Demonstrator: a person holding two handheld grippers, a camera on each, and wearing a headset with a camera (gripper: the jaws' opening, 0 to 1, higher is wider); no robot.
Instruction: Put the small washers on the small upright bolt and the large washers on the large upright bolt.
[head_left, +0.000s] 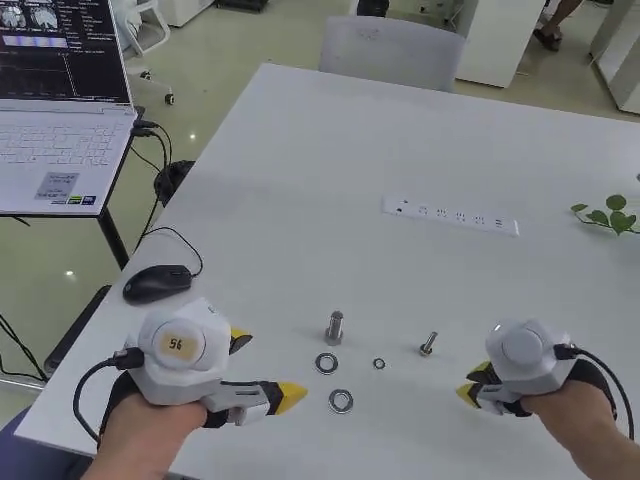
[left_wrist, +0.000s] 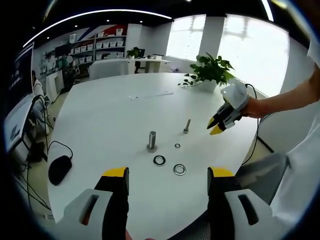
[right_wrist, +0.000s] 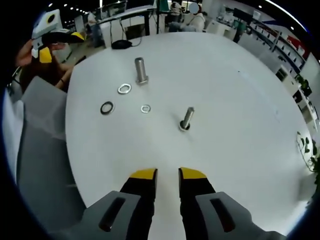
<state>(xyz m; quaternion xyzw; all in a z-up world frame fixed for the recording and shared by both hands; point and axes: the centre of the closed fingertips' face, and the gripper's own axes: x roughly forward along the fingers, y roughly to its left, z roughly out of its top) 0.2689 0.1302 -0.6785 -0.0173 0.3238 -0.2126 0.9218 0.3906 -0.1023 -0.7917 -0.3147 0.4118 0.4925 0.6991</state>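
Large bolt (head_left: 334, 327): one, mid-table, standing on its head, long axis vertical, shank up. Small bolt (head_left: 428, 344): one, to its right and apart, also upright, shank up. In the right gripper view there is a ring at its foot; cannot tell whether that is the head or a washer.

Three loose washers lie flat on the table (head_left: 300, 180). Two are large, one small.
- Large washer (head_left: 326, 362) sits just in front of the large bolt.
- Second large washer (head_left: 341, 401) lies nearer the person.
- Small washer (head_left: 379, 363) lies between the bolts, on the near side.

Left gripper (left_wrist: 168, 172): jaws spread wide and empty, at the near edge, aimed toward the washers. Right gripper (right_wrist: 168, 174): jaws a narrow gap apart with nothing between them, at the near edge beyond the small bolt.

Mouse (head_left: 157, 284) at the left edge; power strip (head_left: 450, 215) further back; laptop (head_left: 60, 130) on a side stand.
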